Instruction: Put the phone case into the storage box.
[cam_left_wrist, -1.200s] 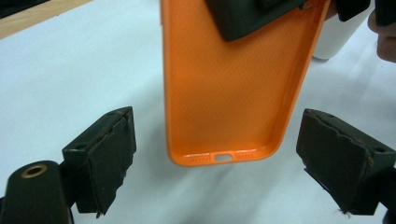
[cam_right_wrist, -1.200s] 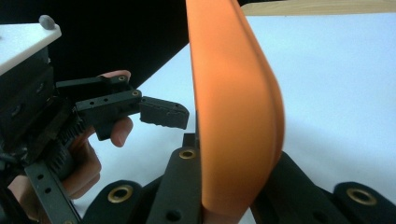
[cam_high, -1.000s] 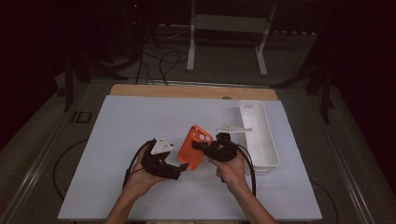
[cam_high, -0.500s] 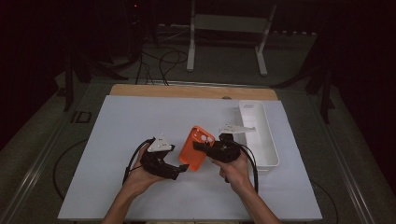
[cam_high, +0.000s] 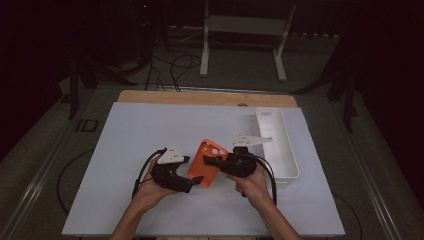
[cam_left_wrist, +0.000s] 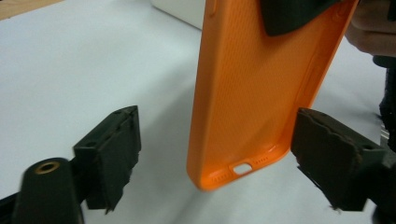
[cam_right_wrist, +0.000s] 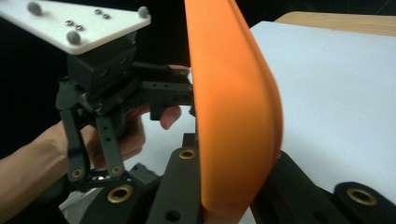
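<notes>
An orange phone case is held upright above the white table cover, between both hands. My right gripper is shut on its upper part, and the jaws clamp its edge from both sides in the right gripper view. My left gripper is open around the case's lower end. Its jaws have just been closing. The left pad stands clear of the case, and the right pad is right next to its rim.
A long white tray lies just right of my right hand. The white cover reaches a wooden strip at the back. Cables and a metal stand are on the dark floor beyond.
</notes>
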